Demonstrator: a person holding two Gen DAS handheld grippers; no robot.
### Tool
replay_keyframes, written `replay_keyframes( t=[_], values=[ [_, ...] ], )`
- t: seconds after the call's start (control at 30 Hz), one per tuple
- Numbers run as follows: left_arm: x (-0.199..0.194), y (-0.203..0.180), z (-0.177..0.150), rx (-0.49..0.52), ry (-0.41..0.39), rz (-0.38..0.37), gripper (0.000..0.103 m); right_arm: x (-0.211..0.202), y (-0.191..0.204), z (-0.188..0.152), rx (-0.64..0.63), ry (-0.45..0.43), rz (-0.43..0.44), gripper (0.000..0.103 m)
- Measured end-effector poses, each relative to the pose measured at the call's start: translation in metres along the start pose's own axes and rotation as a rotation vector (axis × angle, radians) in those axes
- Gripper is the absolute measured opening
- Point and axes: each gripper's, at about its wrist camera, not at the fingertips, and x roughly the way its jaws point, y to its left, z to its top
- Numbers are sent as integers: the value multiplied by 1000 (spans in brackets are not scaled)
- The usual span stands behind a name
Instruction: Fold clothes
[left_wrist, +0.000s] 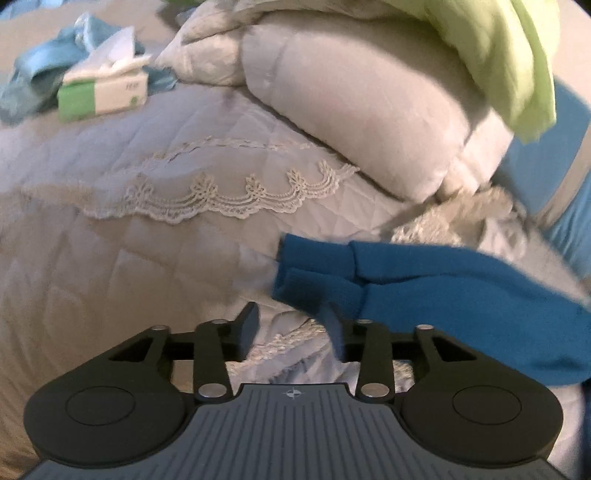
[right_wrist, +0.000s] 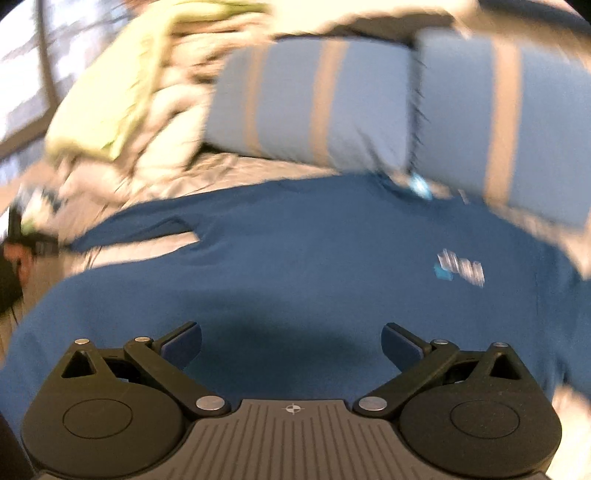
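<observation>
We are holding our right hand-held gripper spread wide over the blue shirt; our left hand-held gripper is spread beside its sleeve.

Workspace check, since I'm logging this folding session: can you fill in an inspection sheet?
Surface: quilted bedspread with lace trim.
Job's things: blue sweater spread flat; its sleeve lies by the left gripper.
Clutter: tissue box, pale pillow, striped pillows, green cloth.
Grippers: left gripper open, empty; right gripper wide open over the sweater.
Cables: nothing seen.
Surroundings: blurred; cannot tell.
</observation>
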Motion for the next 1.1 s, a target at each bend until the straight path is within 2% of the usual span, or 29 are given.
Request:
replay_keyframes(
  t=[0.07,0.17,0.23,0.3,0.4,0.53,0.6,0.63,0.7,0.93,1.1],
  values=[
    [-2,10,2,-70,6,-37,60,3,14,4,-106,-14,-19,103],
    [-4,26,3,-195,18,-97,62,10,21,6,-176,-1,-17,103],
    [5,46,-4,-391,36,-165,61,15,20,7,-177,14,-5,103],
    [15,57,-11,-500,39,-207,60,19,16,7,-154,28,6,103],
    [27,62,-17,-564,34,-232,58,17,12,6,-124,28,8,103],
    [39,59,-18,-626,21,-299,47,13,8,5,-111,32,-6,103],
    [42,55,-13,-619,13,-295,31,11,6,2,-111,38,-9,103],
    [43,53,-10,-611,15,-290,20,11,4,1,-101,41,-7,103],
    [42,47,-1,-581,19,-263,13,11,-1,0,-72,44,-4,103],
    [18,2,45,-263,-32,-135,10,14,-14,-1,4,43,12,103],
    [-12,-46,67,-74,-124,-81,10,15,-15,-2,4,44,10,103]
  ],
)
